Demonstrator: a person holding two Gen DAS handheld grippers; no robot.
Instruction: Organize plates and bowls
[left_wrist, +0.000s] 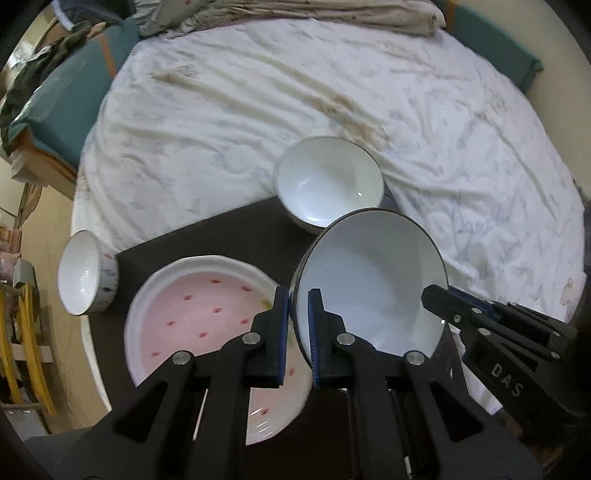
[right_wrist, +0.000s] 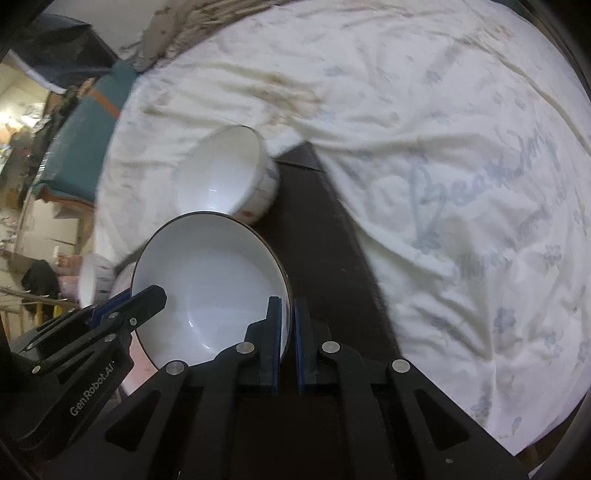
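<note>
Both claws on one dish. Left claw (left_wrist: 299, 328) pinches the near-left rim of the dark-rimmed white bowl (left_wrist: 369, 288); right claw (right_wrist: 288, 332) pinches its opposite rim, pads pressed onto the wall from both sides. The bowl hangs between them, tilted, mouth turned up and toward the cameras, clear of the dark board (left_wrist: 236, 236) that lies on the bed (left_wrist: 258, 110).

Round dish, so no true long axis; the line that matters runs rim to rim between the two claws.

Just left of the held bowl, lower, the pink dotted plate (left_wrist: 192, 314) lies flat on the board, mouth up. Beyond the bowl, at the board's far edge, a second white bowl (left_wrist: 328, 181) stands upright. A small patterned bowl (left_wrist: 86, 273) sits at the board's left corner, tipped on its side.

Judgement: either the plate or the far bowl could take it; the left claw is nearer the plate.
</note>
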